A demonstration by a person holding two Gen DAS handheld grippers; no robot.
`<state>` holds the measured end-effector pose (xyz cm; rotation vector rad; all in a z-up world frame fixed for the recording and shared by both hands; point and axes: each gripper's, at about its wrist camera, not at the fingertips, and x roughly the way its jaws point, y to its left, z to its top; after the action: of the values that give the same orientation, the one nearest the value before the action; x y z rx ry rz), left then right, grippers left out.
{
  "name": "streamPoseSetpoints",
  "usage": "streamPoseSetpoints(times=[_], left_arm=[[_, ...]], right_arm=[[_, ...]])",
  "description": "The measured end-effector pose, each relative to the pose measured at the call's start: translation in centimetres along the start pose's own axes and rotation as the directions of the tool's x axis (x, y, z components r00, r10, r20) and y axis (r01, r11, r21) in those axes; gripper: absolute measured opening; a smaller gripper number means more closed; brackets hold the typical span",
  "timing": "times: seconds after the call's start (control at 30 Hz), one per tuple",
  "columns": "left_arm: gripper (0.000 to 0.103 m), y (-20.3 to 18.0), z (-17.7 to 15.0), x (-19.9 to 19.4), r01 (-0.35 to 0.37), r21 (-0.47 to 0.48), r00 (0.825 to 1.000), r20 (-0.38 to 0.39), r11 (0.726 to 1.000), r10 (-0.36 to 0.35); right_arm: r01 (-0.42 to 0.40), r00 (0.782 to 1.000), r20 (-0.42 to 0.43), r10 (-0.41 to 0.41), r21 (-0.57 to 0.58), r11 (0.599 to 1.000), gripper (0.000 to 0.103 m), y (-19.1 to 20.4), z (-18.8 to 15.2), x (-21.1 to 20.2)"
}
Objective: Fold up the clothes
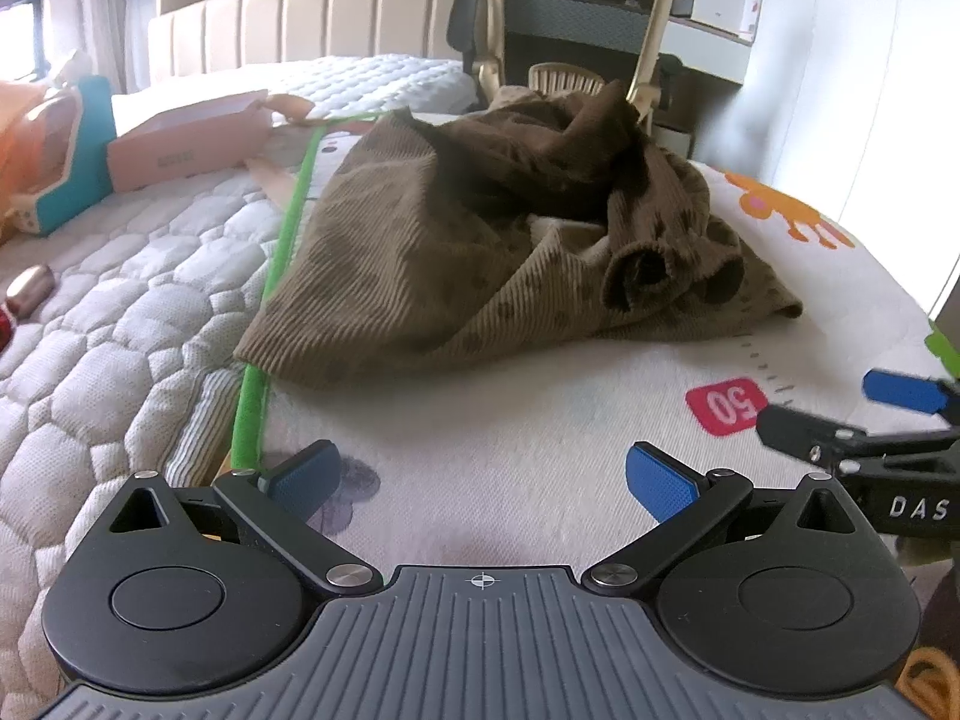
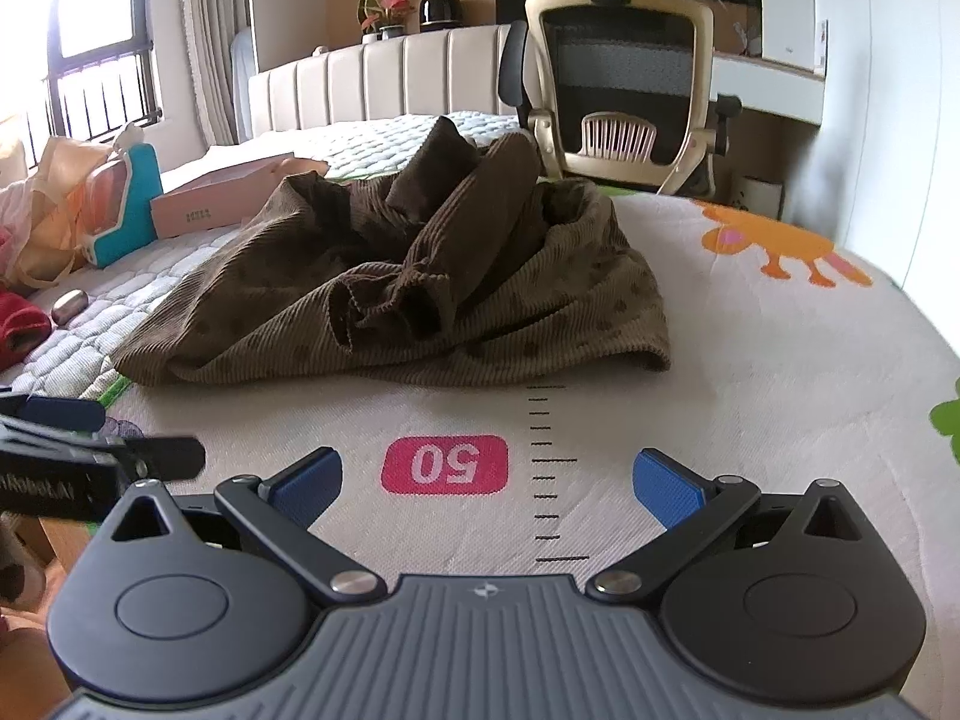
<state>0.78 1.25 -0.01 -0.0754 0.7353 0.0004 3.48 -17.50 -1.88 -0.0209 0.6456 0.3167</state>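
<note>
Not started: brown garment [image 1: 480, 228] lies crumpled mid-frame on mat [image 1: 540, 420]; left gripper [image 1: 480, 477] and right gripper [image 2: 487, 480] fingers wide apart, empty.

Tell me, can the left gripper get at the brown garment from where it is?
Probably yes. The left gripper is open, and only bare mat lies between it and the brown garment ahead.

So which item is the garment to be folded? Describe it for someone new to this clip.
On the bed lies a white printed mat with a red "50" label. Beyond that label sits a crumpled brown corduroy garment, the only brown ribbed fabric there, its cuffed sleeves bunched on top.
</note>
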Motion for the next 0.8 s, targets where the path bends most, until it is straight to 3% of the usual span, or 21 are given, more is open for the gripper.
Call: streamPoseSetpoints(times=[0.17, 0.27, 0.4, 0.47, 0.53, 0.63, 0.8], left_arm=[[0.103, 0.9, 3.1, 0.4, 0.033, 0.009, 0.998, 0.054, 0.999, -0.034], [0.103, 1.6, 6.2, 1.3, 0.068, 0.033, 0.992, 0.101, 0.997, -0.071], [0.103, 2.4, 11.0, 3.8, 0.122, 0.066, 0.987, 0.098, 0.99, -0.128], [0.103, 3.1, 12.8, 5.3, 0.19, 0.037, 0.979, 0.068, 0.981, -0.192], [0.103, 3.8, 14.2, 6.8, 0.23, 0.003, 0.972, 0.049, 0.973, -0.23], [0.103, 4.5, 15.5, 9.0, 0.217, 0.015, 0.974, 0.066, 0.976, -0.218], [0.103, 6.3, 17.4, 13.0, 0.09, -0.033, 0.994, 0.067, 0.995, -0.087]], right_arm=[[-0.059, 0.998, -0.03, 0.062, 0.099, 0.993, 0.103, -2.2, 0.5, 0.8], [-0.126, 0.986, -0.086, 0.142, 0.168, 0.978, 0.103, -3.7, 0.7, 1.8], [-0.207, 0.964, -0.131, 0.233, 0.188, 0.96, 0.103, -4.9, 1.2, 2.7], [-0.272, 0.941, -0.155, 0.302, 0.187, 0.944, 0.103, -5.5, 2.7, 3.6], [-0.273, 0.951, -0.1, 0.294, 0.181, 0.945, 0.103, -6.3, 5.5, 4.6], [-0.245, 0.969, -0.003, 0.248, 0.137, 0.96, 0.103, -7.1, 10.8, 7.1], [-0.241, 0.971, 0.013, 0.241, 0.111, 0.964, 0.103, -5.8, 17.5, 15.3]])
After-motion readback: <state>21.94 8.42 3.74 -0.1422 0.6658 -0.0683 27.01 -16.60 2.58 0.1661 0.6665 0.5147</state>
